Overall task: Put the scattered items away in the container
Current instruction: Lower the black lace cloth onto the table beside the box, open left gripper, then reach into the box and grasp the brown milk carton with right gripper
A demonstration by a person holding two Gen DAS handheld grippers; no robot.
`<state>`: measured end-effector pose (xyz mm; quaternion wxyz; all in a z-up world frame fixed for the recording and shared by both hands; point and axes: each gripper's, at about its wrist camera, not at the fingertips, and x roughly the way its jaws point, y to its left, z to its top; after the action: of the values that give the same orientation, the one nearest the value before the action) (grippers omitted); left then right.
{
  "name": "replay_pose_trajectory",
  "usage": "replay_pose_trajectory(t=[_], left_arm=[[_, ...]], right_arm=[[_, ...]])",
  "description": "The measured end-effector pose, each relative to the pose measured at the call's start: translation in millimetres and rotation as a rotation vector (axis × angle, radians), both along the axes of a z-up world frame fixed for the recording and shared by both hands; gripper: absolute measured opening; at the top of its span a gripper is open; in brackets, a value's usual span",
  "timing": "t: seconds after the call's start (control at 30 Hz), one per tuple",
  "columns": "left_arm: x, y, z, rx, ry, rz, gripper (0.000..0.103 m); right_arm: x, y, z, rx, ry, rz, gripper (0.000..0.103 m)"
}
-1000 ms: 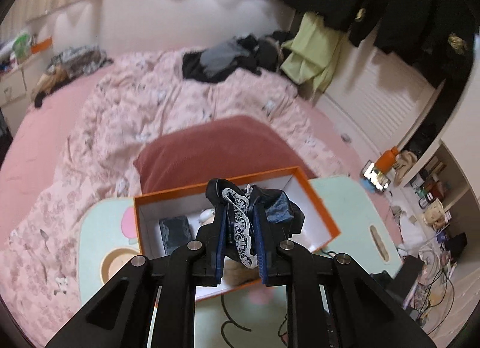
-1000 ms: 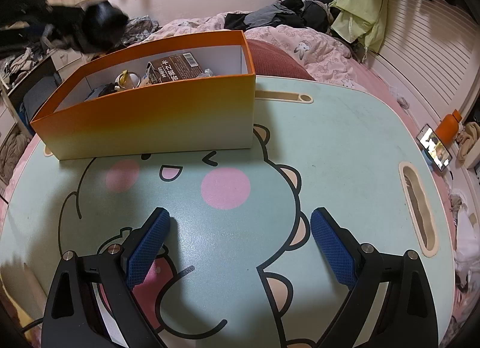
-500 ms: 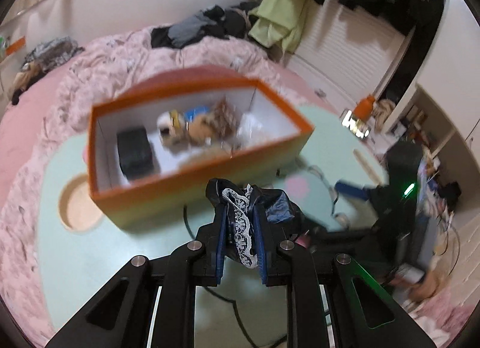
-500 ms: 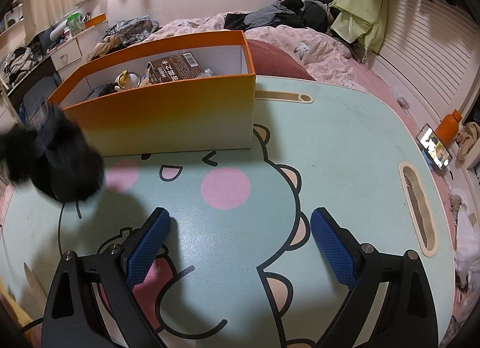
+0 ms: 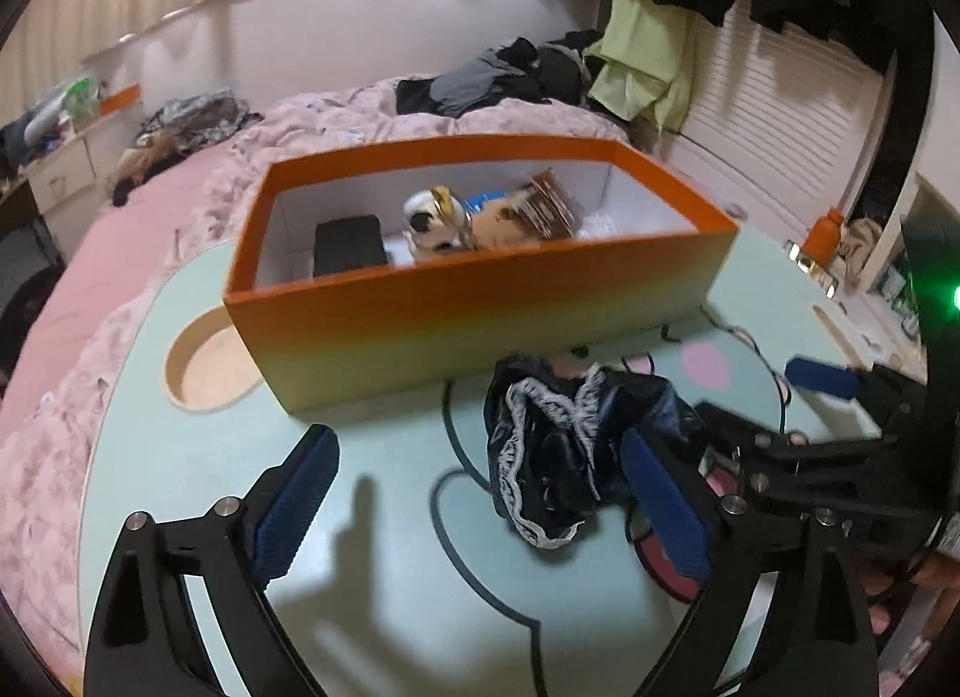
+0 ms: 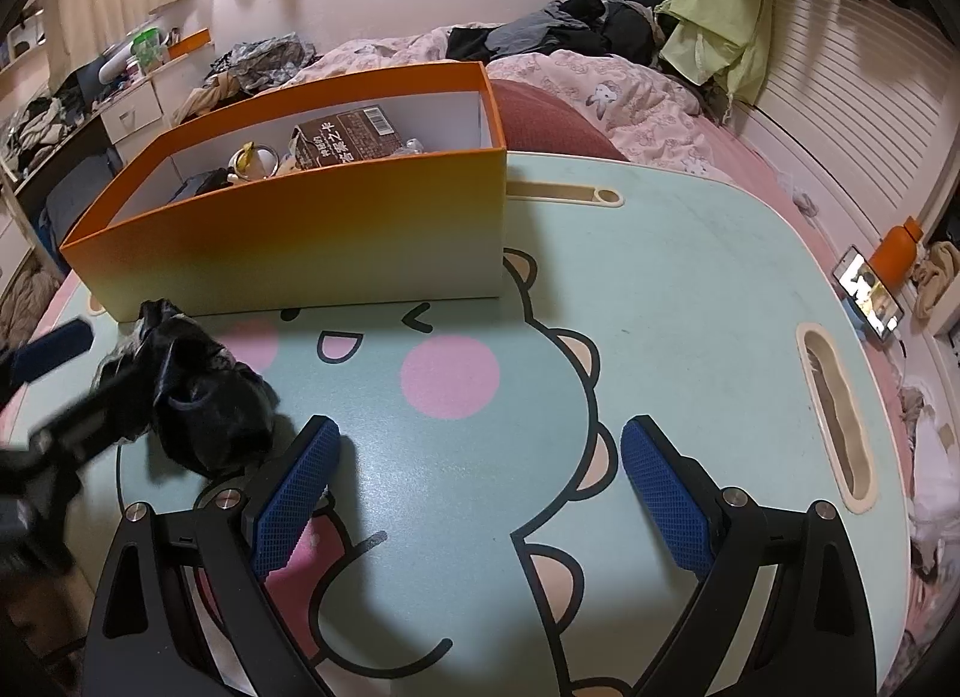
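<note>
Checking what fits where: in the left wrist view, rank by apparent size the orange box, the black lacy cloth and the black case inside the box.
1. orange box
2. black lacy cloth, though nearer the camera
3. black case

In the right wrist view the left gripper (image 6: 90, 379) is blurred at nine o'clock, its far finger cut off by the edge. The near box (image 5: 480, 301) wall hides the lower parts of the items inside. The cloth (image 5: 558, 451) covers part of the table (image 5: 384, 457) print.
</note>
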<state>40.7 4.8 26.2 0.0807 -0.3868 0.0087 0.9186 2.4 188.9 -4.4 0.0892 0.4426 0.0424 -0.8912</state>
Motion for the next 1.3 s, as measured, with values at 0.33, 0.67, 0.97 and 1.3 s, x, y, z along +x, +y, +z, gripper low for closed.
replay_pose_trajectory(t=[0.33,0.67,0.97,1.3], left_arm=[[7,18,-3,-0.116,0.016,0.014,0.099],[28,17,13,-0.068,0.147,0.024,0.099],[26,5,13,-0.002,0.147,0.069,0.099],[25,11,10,-0.026,0.140,0.047,0.099]], right_arm=[[4,23,10,-0.102,0.045,-0.081,0.095],[-9,-7,91,-0.191,0.233,0.096,0.085],[-115,-96,70,-0.025,-0.031,0.284,0.082],[-154,-107,33,0.110,-0.176,0.300,0.082]])
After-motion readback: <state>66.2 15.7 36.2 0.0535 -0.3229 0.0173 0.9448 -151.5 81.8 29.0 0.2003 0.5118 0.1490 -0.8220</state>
